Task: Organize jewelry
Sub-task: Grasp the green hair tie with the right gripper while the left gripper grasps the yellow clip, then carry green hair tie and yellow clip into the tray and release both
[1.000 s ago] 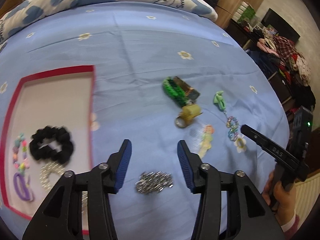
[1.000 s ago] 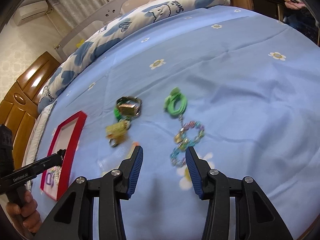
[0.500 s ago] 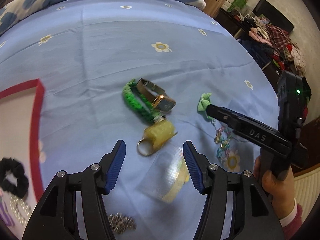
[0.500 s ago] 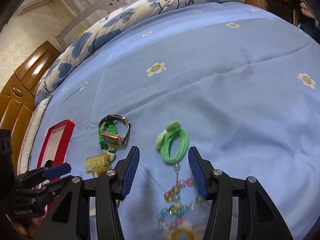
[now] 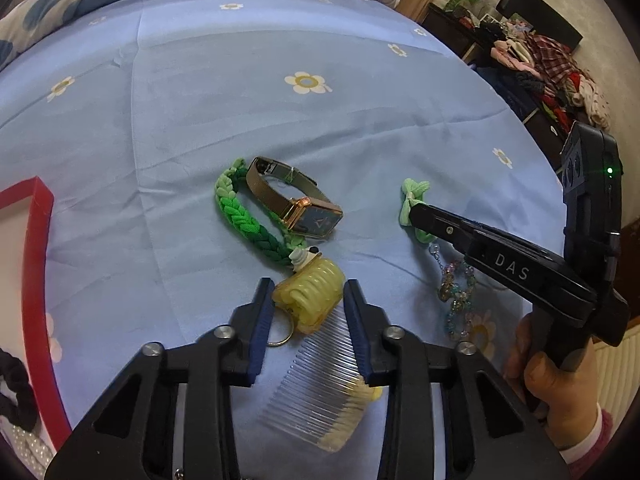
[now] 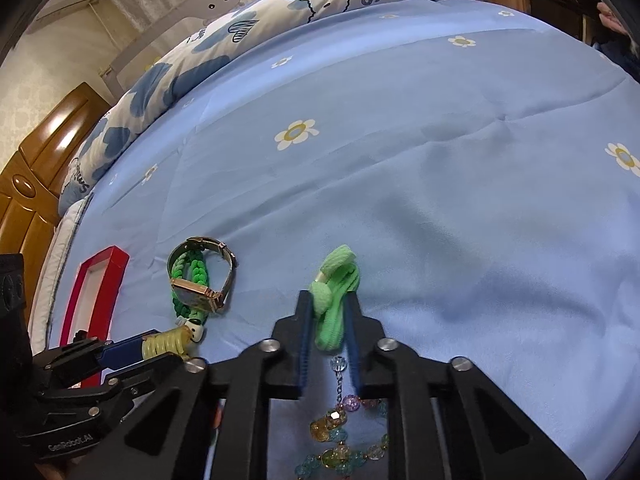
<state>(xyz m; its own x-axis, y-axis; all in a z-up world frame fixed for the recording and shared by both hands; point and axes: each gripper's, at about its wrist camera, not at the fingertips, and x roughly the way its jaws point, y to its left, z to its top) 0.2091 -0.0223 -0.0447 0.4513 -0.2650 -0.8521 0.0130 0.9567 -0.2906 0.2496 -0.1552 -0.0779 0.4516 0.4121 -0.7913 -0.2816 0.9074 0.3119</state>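
My left gripper [image 5: 307, 294] has closed on a yellow coiled hair tie [image 5: 310, 296] with a small metal ring, on the blue bedsheet. It also shows from the side in the right wrist view [image 6: 166, 342]. My right gripper [image 6: 328, 320] is shut on a light green hair tie [image 6: 334, 300] with a knot; it also shows in the left wrist view [image 5: 414, 204]. A beaded bracelet [image 6: 344, 440] trails from the green tie. A gold watch [image 5: 304, 204] and a green braided bracelet [image 5: 248, 220] lie just beyond. The red-rimmed tray [image 5: 38, 264] is at left.
A clear comb [image 5: 324, 384] lies under my left gripper. A black scrunchie [image 5: 14, 392] and pearls sit in the tray. A patterned pillow [image 6: 280, 12] lies at the bed's far end. Clothes are piled at right off the bed [image 5: 552, 68].
Both grippers moved forward and down and closed: the left onto the yellow coiled hair tie, the right onto the green hair tie.
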